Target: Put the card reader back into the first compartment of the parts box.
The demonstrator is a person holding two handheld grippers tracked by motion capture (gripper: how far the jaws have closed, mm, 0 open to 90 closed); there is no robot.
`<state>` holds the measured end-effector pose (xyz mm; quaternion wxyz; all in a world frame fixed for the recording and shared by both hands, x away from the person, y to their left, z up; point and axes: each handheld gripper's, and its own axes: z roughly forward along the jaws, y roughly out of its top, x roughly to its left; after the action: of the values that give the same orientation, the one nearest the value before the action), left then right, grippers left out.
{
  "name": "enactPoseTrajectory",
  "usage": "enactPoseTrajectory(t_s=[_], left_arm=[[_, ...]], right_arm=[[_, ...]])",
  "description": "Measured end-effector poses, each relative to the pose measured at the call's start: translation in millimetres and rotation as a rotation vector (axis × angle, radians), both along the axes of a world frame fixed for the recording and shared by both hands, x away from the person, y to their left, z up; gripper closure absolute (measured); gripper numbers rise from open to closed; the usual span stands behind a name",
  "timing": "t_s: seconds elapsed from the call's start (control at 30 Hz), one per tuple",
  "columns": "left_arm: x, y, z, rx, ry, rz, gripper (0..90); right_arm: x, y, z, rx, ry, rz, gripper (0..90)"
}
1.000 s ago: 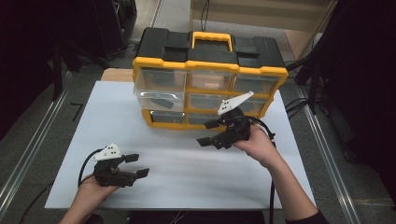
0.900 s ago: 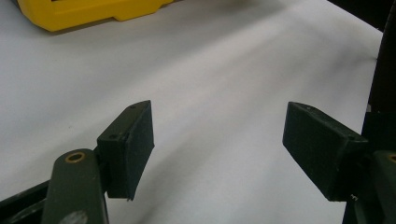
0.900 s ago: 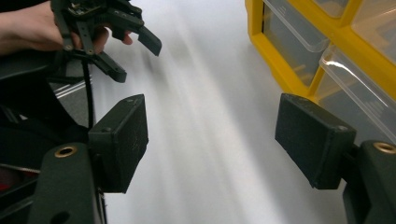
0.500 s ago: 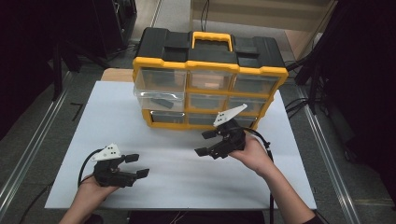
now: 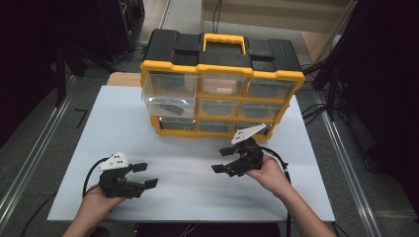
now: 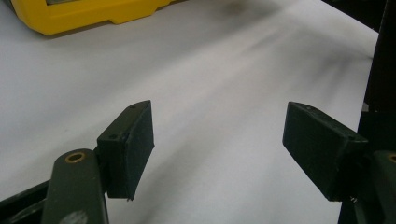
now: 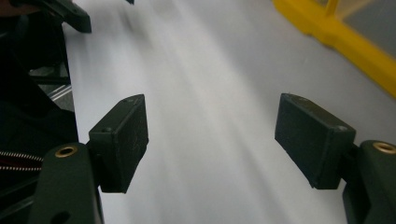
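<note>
- Organizer (image 5: 220, 84) stood at bench (image 5: 188, 197) rear, one left drawer (image 5: 167, 103) protruding.
- Right hand-held gripper (image 5: 223, 159) had withdrawn from organizer, jaws wide, empty.
- Left hand-held gripper (image 5: 144, 175) remained wide, idle.

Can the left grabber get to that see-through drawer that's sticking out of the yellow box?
Probably yes. The left gripper is open and holds nothing, and only bare white table lies between it and the pulled-out drawer in the organizer's left column.

Two empty claws (image 5: 145, 175) near organizer (image 5: 220, 88)
</note>
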<state>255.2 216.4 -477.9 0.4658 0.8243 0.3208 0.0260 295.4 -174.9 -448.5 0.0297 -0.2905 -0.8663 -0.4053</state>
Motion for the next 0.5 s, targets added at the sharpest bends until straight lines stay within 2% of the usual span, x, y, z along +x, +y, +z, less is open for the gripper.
enactPoseTrajectory(t_s=[0.3,0.43,0.5], left_arm=[[0.0,-0.4,-0.2,0.0,0.001,-0.003,26.2],[0.2,-0.3,-0.4,0.0,0.001,-0.003,26.2],[0.1,-0.4,-0.5,0.0,0.0,-0.003,26.2]], right_arm=[[-8.8,-12.1,-17.2,-0.008,0.015,-0.037,24.0],[-11.7,-19.3,-23.9,0.016,0.026,-0.067,24.0],[-13.4,-23.0,-27.3,0.011,0.031,-0.083,24.0]])
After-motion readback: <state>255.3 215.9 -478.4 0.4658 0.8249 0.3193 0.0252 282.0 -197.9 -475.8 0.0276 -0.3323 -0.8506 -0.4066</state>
